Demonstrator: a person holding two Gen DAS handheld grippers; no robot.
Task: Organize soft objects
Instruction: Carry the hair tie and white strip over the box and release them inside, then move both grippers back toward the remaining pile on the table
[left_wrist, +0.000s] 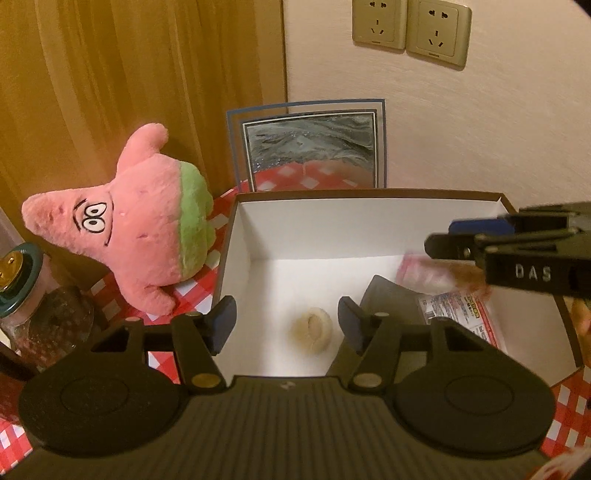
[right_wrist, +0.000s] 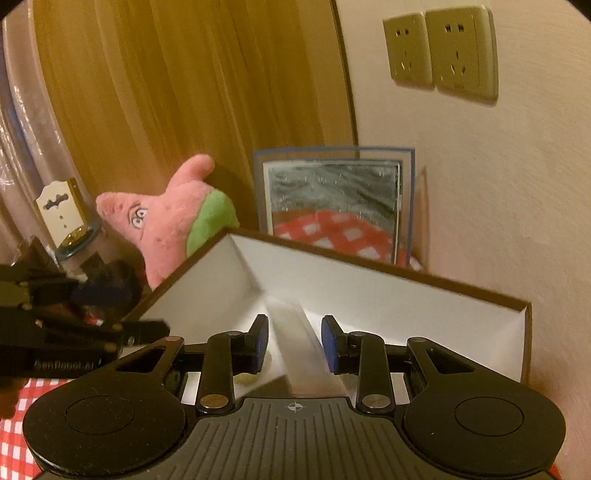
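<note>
- A white-lined box (left_wrist: 369, 229) with a dark brown rim sits on the desk (left_wrist: 192, 291), which is covered in red-and-white check cloth.
- On the box floor lies a small, round, cream-coloured soft object (left_wrist: 312, 330), puckered with a crease down its middle.
- The left tool (left_wrist: 287, 325) hangs over the near edge of the box with its jaws spread wide, one blue pad (left_wrist: 221, 328) on each side of the cream object and neither touching it.
- At the right side of the box lie plastic-wrapped packets (left_wrist: 458, 314) with pink and printed labels, partly blurred.
- The right tool (right_wrist: 294, 341) reaches in from the right, jaws at a middling gap around a pale, smeared, translucent sheet-like thing (right_wrist: 295, 332); whether the pads press on it I cannot tell.
- A pink star-shaped plush (left_wrist: 140, 229) with green shorts, big eyes and stitched brows leans against the wooden panel (left_wrist: 129, 74) left of the box, outside it.
- A framed picture (left_wrist: 310, 147) stands behind the box against the wall.
- A glass jar (left_wrist: 33, 306) with a dark lid stands at far left.
</note>
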